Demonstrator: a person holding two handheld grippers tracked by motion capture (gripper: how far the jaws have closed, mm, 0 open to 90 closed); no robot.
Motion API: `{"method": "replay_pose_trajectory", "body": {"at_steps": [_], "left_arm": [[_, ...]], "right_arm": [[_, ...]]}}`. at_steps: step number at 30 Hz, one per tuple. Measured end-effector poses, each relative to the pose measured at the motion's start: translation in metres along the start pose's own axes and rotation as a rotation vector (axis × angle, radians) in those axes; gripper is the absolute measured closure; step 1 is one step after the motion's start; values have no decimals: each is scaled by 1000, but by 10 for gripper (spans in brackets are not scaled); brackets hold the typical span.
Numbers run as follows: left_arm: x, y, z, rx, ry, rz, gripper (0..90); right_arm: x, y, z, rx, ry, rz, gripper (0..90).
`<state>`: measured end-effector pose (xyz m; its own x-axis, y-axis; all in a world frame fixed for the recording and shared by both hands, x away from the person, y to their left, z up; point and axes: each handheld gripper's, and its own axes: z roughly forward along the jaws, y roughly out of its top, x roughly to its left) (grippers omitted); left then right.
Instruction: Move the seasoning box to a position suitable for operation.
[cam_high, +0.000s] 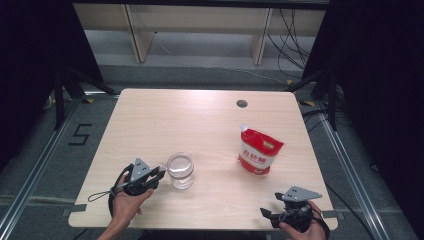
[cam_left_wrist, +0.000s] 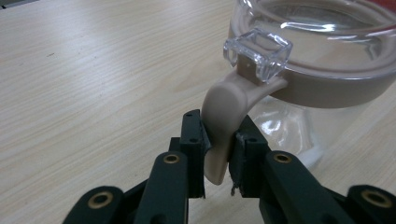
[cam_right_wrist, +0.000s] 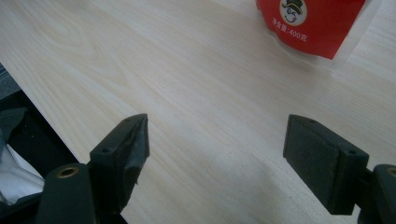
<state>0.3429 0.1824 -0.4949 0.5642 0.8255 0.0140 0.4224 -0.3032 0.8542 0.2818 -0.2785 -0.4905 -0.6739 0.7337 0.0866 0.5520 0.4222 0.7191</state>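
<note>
From above the near edge we look forward and down on the whole table (cam_high: 200, 115), with floor and shelving beyond its far edge. Our second camera rides low on the left gripper (cam_left_wrist: 217, 156), looking along its jaws, very near the glass jar (cam_left_wrist: 317, 60), close above the tabletop. Our third rides on the right gripper (cam_right_wrist: 217, 154) at the near right corner, facing across the wood toward the red pouch (cam_right_wrist: 313, 21). The high view shares the jar (cam_high: 180, 170) with the left gripper view, and the pouch (cam_high: 259, 151) with the right gripper view.
</note>
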Motion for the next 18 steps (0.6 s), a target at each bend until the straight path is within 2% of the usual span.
{"method": "replay_pose_trajectory", "body": {"at_steps": [1,2,4,5,6,8,10,11,13,16,18], "left_arm": [[1,0,0,-3,-7,4,767],[1,0,0,-5,-10,4,767],[1,0,0,-5,-12,5,767],[1,-1,0,-9,-16,8,767],[1,-1,1,-16,-21,5,767],[-1,-1,0,-9,-28,9,765],[-2,-1,0,-11,-41,17,766],[-4,-1,1,-16,-50,17,766],[-10,-1,2,-20,-67,24,767],[-18,0,2,-18,-93,36,766],[-22,1,2,-15,-110,67,766]], "right_arm": [[0,0,0,-2,-10,-10,236],[1,0,-1,10,-14,14,236],[1,0,0,1,-12,5,236],[4,0,0,10,-13,33,236],[3,0,0,6,-18,23,236],[0,1,2,12,22,-12,236],[0,1,1,12,25,2,236],[-1,1,1,12,26,0,236],[1,1,1,1,-9,-3,236],[1,1,1,-1,-15,-3,236],[1,1,0,0,-15,-2,236]]}}
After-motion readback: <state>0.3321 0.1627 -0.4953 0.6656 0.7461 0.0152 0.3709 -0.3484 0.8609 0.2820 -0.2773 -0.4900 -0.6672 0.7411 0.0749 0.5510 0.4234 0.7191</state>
